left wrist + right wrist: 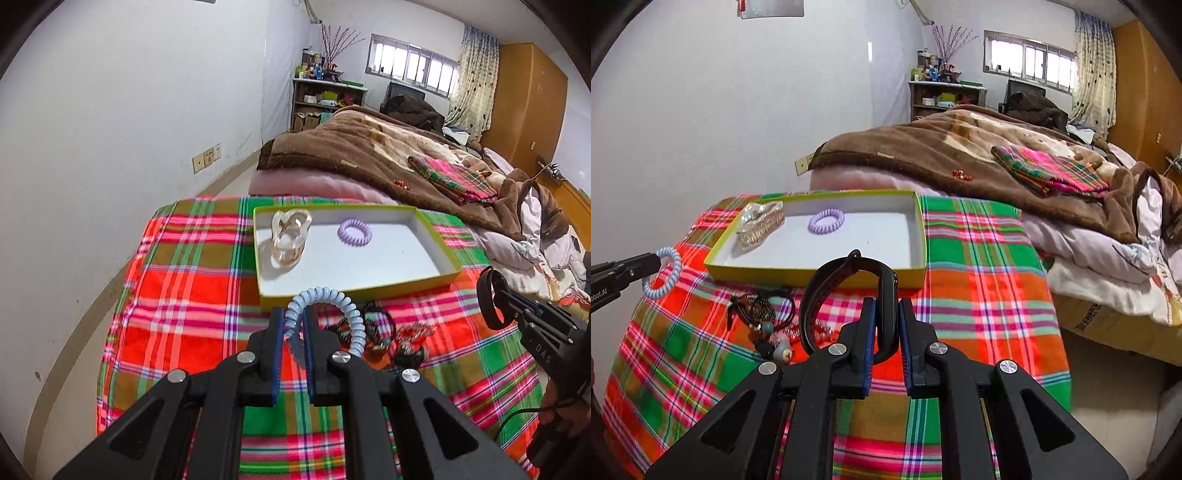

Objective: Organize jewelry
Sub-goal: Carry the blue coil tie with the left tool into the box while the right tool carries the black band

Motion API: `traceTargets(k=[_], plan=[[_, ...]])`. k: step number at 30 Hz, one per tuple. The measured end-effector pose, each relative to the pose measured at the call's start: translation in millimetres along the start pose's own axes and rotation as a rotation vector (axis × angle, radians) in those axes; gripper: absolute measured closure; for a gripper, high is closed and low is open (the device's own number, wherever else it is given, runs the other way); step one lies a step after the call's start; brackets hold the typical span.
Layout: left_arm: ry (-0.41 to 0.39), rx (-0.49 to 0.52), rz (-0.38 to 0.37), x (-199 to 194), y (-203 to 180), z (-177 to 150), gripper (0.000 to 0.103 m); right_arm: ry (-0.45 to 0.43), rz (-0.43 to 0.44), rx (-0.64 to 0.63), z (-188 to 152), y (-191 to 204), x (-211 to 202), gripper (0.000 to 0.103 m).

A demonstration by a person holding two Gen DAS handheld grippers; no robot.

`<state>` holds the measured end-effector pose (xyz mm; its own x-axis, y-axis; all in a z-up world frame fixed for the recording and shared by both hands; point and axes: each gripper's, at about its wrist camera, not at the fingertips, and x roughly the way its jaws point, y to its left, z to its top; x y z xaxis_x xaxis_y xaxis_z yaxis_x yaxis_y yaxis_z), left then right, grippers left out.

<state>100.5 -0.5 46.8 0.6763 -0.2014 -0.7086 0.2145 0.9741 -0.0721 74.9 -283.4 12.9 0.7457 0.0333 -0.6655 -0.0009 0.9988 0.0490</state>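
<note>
My left gripper [293,314] is shut on a pale blue spiral hair tie [332,299], held above the plaid cloth just in front of the yellow-rimmed box [436,243]. My right gripper [887,304] is shut on a black watch band [834,280], also lifted off the cloth near the box [919,229]. Inside the box lie a purple spiral hair tie [354,232] [826,221] and a clear amber hair claw [290,236] [759,223]. The right gripper [496,299] shows at the right of the left wrist view, the left gripper [655,264] at the left of the right wrist view.
A heap of dark beaded bracelets [762,314] [373,332] and a red piece [415,330] lies on the plaid cloth [979,288] in front of the box. Behind is a bed with a brown blanket [354,147], a folded plaid cloth [1049,170], white wall at left.
</note>
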Motion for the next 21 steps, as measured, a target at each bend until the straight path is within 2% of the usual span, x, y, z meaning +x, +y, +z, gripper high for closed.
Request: traceTargets(k=[11, 21], plan=[[-0.014, 0.015, -0.035, 14, -14, 28, 0.092, -0.029, 0.004, -0.044, 34, 7, 5, 0.09], [-0.013, 0.018, -0.056, 35, -23, 51, 0.092, -0.028, 0.002, -0.079, 66, 7, 28, 0.09]])
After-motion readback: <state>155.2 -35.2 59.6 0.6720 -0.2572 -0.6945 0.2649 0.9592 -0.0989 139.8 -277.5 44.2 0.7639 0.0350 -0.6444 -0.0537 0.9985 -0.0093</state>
